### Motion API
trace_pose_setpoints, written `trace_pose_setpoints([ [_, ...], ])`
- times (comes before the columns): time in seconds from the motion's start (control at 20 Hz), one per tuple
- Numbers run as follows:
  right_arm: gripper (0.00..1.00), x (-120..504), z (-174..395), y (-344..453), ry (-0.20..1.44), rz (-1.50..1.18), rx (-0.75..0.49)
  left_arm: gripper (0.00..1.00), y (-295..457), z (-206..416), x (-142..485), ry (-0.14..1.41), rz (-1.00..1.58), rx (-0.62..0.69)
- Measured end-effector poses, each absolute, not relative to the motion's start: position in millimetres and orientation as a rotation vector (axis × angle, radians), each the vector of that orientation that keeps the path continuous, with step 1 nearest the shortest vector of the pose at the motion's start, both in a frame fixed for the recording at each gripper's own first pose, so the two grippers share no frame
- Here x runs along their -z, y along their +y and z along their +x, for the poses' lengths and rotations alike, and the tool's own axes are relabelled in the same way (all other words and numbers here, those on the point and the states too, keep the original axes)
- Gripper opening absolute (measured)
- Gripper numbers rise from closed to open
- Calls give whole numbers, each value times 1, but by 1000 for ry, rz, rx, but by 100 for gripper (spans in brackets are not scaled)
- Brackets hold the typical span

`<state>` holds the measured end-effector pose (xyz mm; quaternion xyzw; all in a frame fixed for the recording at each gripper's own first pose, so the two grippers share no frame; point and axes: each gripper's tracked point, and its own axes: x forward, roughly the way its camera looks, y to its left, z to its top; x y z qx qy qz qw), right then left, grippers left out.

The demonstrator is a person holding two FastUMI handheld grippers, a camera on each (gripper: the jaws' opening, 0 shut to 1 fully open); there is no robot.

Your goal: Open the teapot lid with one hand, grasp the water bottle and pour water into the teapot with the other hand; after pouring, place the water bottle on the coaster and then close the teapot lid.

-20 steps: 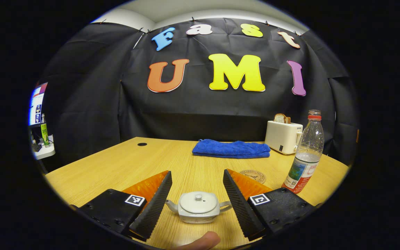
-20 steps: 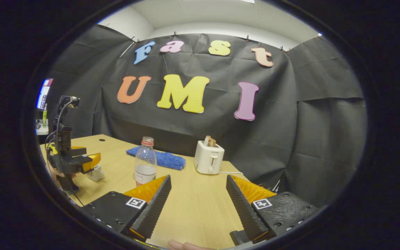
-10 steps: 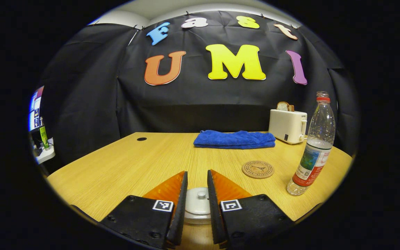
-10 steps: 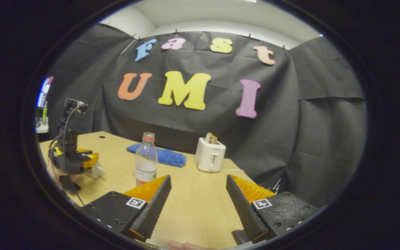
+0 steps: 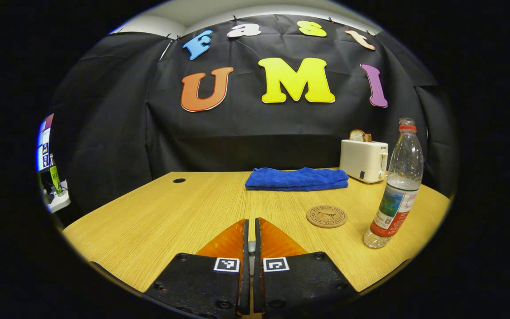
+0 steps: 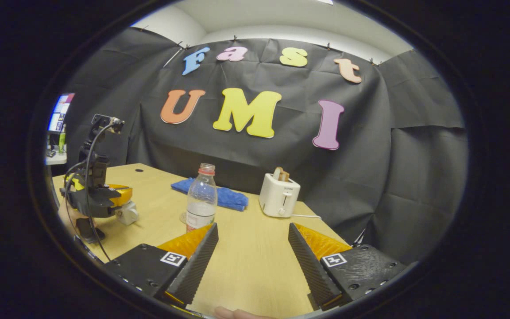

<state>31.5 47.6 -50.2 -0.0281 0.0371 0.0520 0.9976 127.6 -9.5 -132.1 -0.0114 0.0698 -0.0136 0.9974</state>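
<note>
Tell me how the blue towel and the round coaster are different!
The blue towel is soft cloth, folded into a long, thick bundle; the coaster is a thin, flat, tan disc with a printed design. The towel lies far back by the booth wall, beside the toaster; the coaster sits nearer, beside the water bottle. Both rest flat on the wooden table with nothing on them.

Black cloth wall (image 5: 246, 133) across upper frame; white ceiling (image 6: 281, 17) at top; wooden table (image 5: 171, 212) across lower frame.
</note>
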Motion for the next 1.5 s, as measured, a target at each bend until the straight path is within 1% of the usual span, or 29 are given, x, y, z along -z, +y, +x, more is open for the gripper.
trace_pose_setpoints([
  [0.05,98,51,34,59,63,-46,-131,5,-8,125,126,126,-29,28],
  [0.1,98,56,35,66,65,-39,-151,5,-4,122,120,118,-25,26],
  [0.15,95,60,37,76,74,-29,-176,5,1,120,114,113,-24,17],
  [0.3,95,64,48,100,86,18,-241,5,10,107,97,125,-61,26],
  [0.4,95,64,61,113,74,42,-258,6,8,96,87,123,-78,71],
  [0.5,95,66,76,124,63,64,-263,5,26,88,69,100,-32,31],
  [0.55,98,68,82,131,62,64,-268,5,30,83,63,96,-32,25],
  [0.65,98,77,95,141,68,33,-252,5,27,66,57,140,-112,57],
  [0.75,98,77,103,150,53,6,-234,5,33,60,47,127,-103,58],
  [0.8,94,77,110,151,47,-4,-214,5,38,57,42,115,-86,50],
  [0.85,98,78,120,159,56,-14,-204,5,39,53,37,106,-85,56],
  [0.9,98,79,127,161,67,-12,-187,5,40,51,36,108,-89,59],
  [0.95,95,80,133,162,75,-9,-178,5,42,51,37,113,-91,57],
  [1.0,95,79,139,165,81,1,-174,5,44,51,39,120,-95,56],
  [1.05,98,80,144,166,90,13,-170,5,45,51,40,128,-98,58],
  [1.15,93,81,150,170,107,55,-184,5,45,51,41,131,-95,76],
  [1.25,77,82,150,169,116,76,-186,5,45,49,39,130,-103,88],
  [1.5,73,64,137,170,111,23,-190,5,59,42,30,115,-97,78],
])
